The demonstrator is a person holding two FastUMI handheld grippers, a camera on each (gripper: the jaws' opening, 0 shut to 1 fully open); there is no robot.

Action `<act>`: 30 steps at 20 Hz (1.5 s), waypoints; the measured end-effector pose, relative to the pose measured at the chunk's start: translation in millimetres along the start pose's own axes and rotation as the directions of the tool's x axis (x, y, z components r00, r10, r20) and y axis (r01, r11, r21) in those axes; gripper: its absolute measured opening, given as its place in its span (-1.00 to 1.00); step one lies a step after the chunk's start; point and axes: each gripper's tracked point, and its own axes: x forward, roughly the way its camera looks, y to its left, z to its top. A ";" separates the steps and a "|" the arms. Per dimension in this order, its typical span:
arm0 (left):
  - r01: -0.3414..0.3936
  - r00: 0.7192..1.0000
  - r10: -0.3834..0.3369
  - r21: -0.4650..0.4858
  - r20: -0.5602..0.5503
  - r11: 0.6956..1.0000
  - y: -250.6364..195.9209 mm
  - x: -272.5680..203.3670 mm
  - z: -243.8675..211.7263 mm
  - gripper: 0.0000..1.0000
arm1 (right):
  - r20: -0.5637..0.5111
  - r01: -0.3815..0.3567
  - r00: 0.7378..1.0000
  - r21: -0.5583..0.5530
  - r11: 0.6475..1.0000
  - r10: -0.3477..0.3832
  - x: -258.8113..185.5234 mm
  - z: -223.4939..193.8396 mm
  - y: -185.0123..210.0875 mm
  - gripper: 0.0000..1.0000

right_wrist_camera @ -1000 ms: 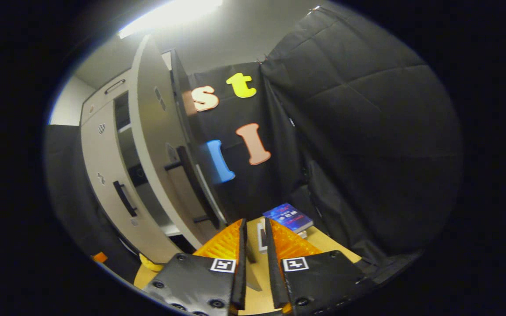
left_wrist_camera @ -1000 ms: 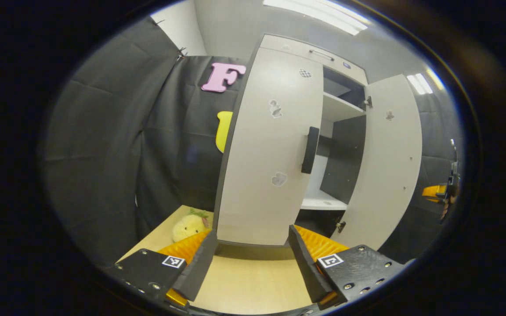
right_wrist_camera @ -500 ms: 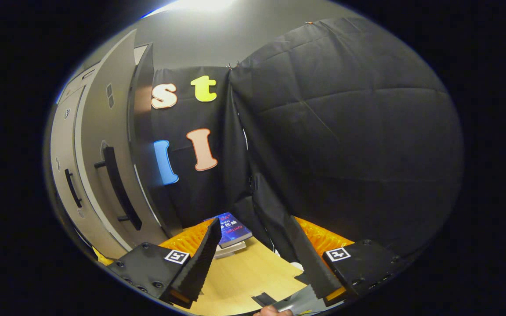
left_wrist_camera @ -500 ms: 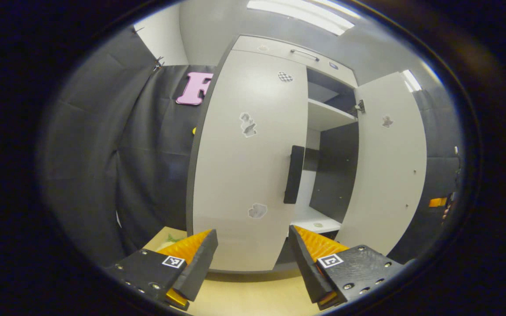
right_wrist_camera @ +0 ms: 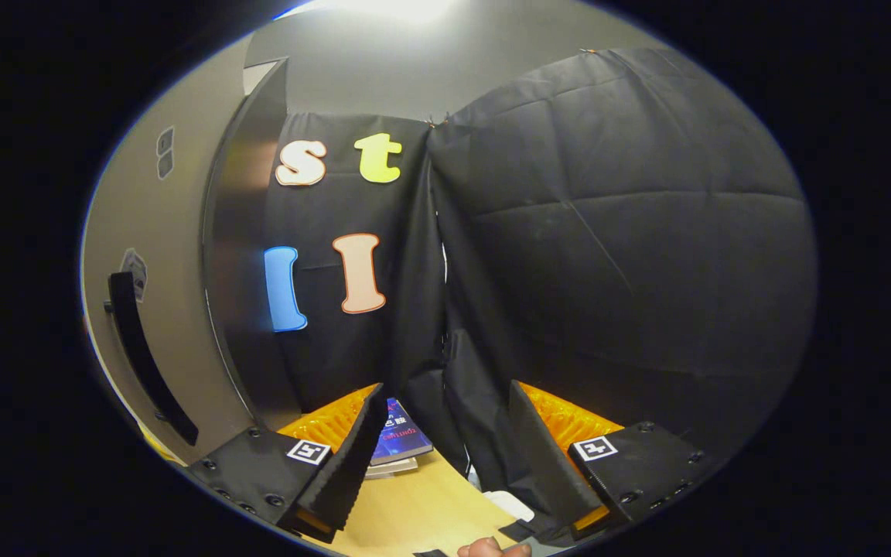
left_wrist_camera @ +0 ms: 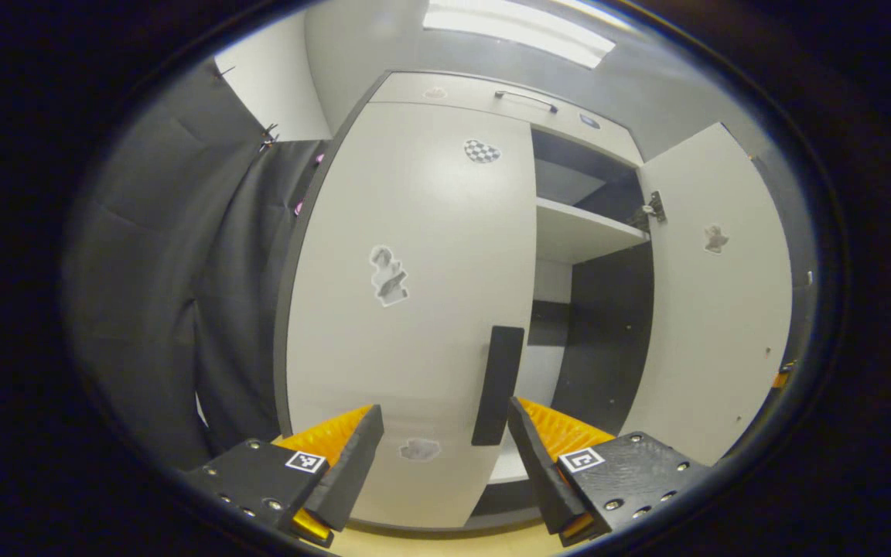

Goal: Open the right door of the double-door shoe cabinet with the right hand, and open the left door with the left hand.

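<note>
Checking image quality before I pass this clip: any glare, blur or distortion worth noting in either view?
Left gripper view: the ceiling light strip is blown out, a soft sheen lies on the closed pale left cabinet door, and fisheye bows its edges. Right gripper view: glare at the top, the open right door's dark edge is smeared and shiny, and the blue book is sharp.

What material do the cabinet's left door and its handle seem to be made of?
Left door: probably laminated board with a smooth, slightly glossy pale finish; the ceiling light leaves a soft sheen on it and its edge is dark. Handle: a flat, dark, matte bar, maybe plastic or painted metal; the look leaves this open.
</note>
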 end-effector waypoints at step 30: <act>-0.176 0.984 0.180 0.144 -0.013 0.974 -39.8 74.7 -12.9 -0.92 | 0.017 -0.229 0.973 0.049 0.972 0.228 163.5 -1.9 5.1 0.96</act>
